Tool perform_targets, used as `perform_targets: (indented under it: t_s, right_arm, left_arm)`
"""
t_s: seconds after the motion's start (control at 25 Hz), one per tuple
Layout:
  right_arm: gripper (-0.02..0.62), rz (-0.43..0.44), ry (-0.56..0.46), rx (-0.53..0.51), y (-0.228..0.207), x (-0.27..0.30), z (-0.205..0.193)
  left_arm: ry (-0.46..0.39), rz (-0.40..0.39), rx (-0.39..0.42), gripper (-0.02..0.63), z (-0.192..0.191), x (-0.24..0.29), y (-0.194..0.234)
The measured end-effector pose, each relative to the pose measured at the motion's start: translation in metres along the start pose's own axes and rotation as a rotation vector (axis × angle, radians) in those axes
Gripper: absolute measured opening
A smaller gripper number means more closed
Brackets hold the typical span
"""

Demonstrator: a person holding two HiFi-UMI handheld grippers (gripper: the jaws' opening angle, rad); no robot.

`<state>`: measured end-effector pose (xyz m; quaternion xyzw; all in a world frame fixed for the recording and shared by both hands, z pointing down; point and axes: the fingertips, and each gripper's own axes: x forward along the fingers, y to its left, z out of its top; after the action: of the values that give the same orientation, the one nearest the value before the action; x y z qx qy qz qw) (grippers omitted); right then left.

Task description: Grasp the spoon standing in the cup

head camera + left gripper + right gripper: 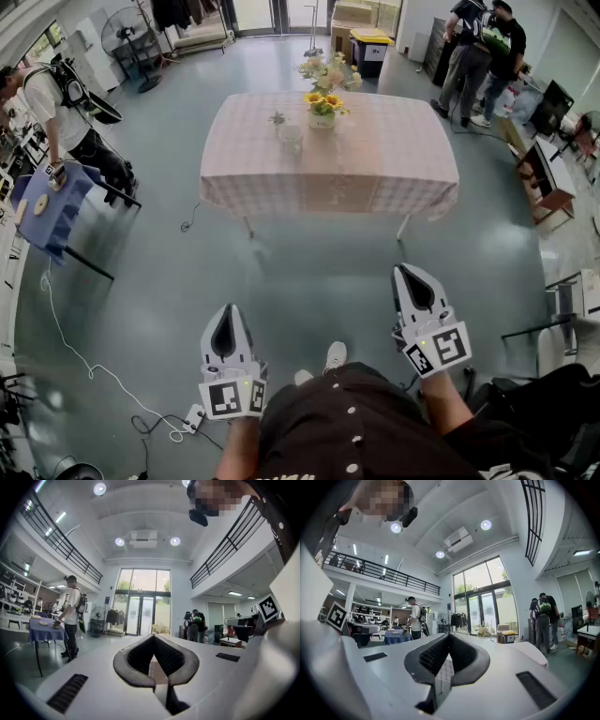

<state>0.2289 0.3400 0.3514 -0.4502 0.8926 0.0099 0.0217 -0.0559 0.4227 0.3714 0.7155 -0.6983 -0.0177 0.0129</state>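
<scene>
A table with a pale checked cloth [375,159] stands far ahead of me across the grey floor. On its far left part sits a small white cup [291,137]; something thin stands up from it, too small to make out. My left gripper [225,317] and my right gripper [413,275] are held low and close to my body, both pointing toward the table and well short of it. In the left gripper view my left gripper [153,637] has its jaws together with nothing between them. The right gripper [449,635] looks the same in its own view.
A vase of yellow flowers [322,108] stands right of the cup, with a larger bouquet [329,69] behind it. A blue-draped table [45,211] and a person [61,108] are at the left. Two people [483,52] stand at the back right. A cable [84,361] runs over the floor.
</scene>
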Motion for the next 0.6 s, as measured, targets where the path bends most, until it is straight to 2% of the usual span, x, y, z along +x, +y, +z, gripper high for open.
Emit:
perform_targets:
  t_s: [0.16,0.4,0.6]
  right_arm:
    - [-0.003,0.011,0.002,-0.003,0.0,0.0054,0.0025]
    - [-0.003,0.026,-0.049,0.033,0.0014,0.0059,0.0057]
    - [-0.002,0.017,-0.043,0.007,0.001,0.006,0.004]
  left_arm:
    - [0.002,0.0,0.001,0.012,0.0037,0.0047,0.0006]
    - [-0.001,0.002,0.006,0.012,0.0022,0.0072,0.0015]
    - [0.005,0.004,0.009,0.012,0.0015,0.0062,-0.0001]
